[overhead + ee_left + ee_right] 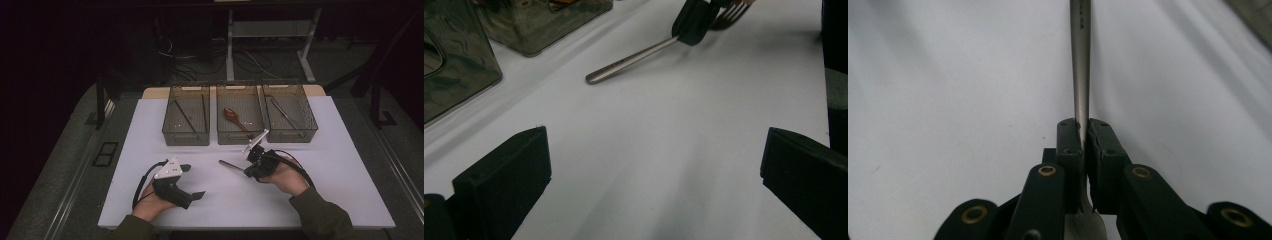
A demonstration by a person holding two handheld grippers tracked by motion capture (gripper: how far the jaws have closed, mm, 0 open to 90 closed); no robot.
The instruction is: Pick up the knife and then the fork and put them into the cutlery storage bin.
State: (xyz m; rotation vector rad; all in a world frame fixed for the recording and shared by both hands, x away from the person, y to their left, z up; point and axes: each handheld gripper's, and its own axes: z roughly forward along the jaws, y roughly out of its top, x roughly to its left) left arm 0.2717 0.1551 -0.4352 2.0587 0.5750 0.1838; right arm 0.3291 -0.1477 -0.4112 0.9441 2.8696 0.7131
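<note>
On the left, my left gripper (191,181) rests on the white surface (150,150) with its jaws spread wide and nothing between them, pointing across toward the fork. Further back stand three clear bins in a row: the left bin (186,115) holds two thin dark sticks, probably chopsticks, the middle bin (240,114) holds a reddish-brown spoon (233,116), and the right bin (289,112) holds a slim metal utensil that I cannot make out. Moving right, my right gripper (248,171) is clenched on the fork (639,57), pinching it at the neck where the handle narrows toward the tines (730,14); the handle runs out ahead of the jaws and lies low over the surface, in front of the middle bin. The risk, as I judge it, is that such a narrow pinch on smooth metal lets the fork swivel or slide out once I lift, since the long handle hangs well beyond the pads. If it droops, its end could catch a bin rim on the way in. The fork is plain brushed steel, slender, with a rounded handle end and small stamped marks on the handle.
</note>
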